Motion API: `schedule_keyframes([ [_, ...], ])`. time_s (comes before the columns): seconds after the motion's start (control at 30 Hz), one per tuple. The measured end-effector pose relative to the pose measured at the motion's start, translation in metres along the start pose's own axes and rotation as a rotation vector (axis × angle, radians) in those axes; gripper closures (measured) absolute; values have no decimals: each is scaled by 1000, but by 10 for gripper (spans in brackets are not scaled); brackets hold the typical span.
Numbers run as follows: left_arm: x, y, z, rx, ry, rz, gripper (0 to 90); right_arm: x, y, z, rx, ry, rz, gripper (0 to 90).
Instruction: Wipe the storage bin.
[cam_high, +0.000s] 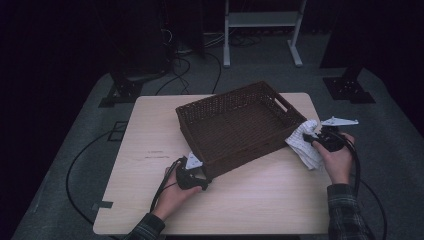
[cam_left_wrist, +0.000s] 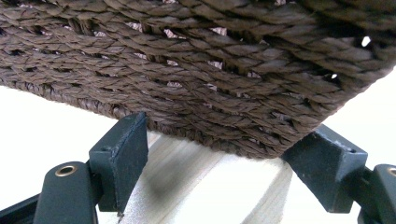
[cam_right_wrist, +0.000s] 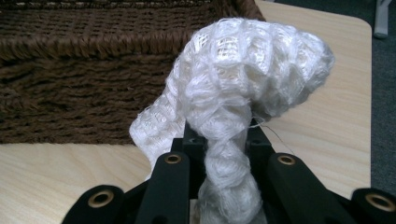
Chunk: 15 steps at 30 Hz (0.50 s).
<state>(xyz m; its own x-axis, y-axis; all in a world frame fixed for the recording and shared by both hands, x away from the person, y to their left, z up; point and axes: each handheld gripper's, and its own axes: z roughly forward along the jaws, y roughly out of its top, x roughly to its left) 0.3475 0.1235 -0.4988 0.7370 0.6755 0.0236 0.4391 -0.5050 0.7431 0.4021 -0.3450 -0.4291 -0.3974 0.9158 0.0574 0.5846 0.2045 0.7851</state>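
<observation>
A brown wicker basket (cam_high: 239, 151) stands askew in the middle of the pale wooden table (cam_high: 150, 130). My left gripper (cam_high: 199, 175) sits at the basket's near left corner. In the left gripper view the woven wall (cam_left_wrist: 196, 70) fills the top, and the gripper (cam_left_wrist: 219, 156) is open, its jaws wide apart on either side of that corner. A white knitted cloth (cam_high: 304, 144) hangs just outside the basket's right end. My right gripper (cam_high: 315, 140) is shut on the cloth. In the right gripper view the cloth (cam_right_wrist: 243, 79) bunches up over the closed gripper (cam_right_wrist: 224, 140), with the basket (cam_right_wrist: 84, 84) behind on the left.
The basket is empty inside and has a handle slot (cam_high: 281, 103) in its right end wall. Bare tabletop (cam_high: 270, 200) lies between my two hands. Cables (cam_high: 75, 165) run over the grey floor to the left, and dark stands (cam_high: 135, 75) and a white frame (cam_high: 260, 30) lie beyond the table.
</observation>
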Motion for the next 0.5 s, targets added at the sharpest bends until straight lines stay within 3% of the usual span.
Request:
schedule_keyframes([
  [0.5, 0, 0, 0, -1, -1, 0, 228, -2, -12, 16, 60, 8, 6, 758],
])
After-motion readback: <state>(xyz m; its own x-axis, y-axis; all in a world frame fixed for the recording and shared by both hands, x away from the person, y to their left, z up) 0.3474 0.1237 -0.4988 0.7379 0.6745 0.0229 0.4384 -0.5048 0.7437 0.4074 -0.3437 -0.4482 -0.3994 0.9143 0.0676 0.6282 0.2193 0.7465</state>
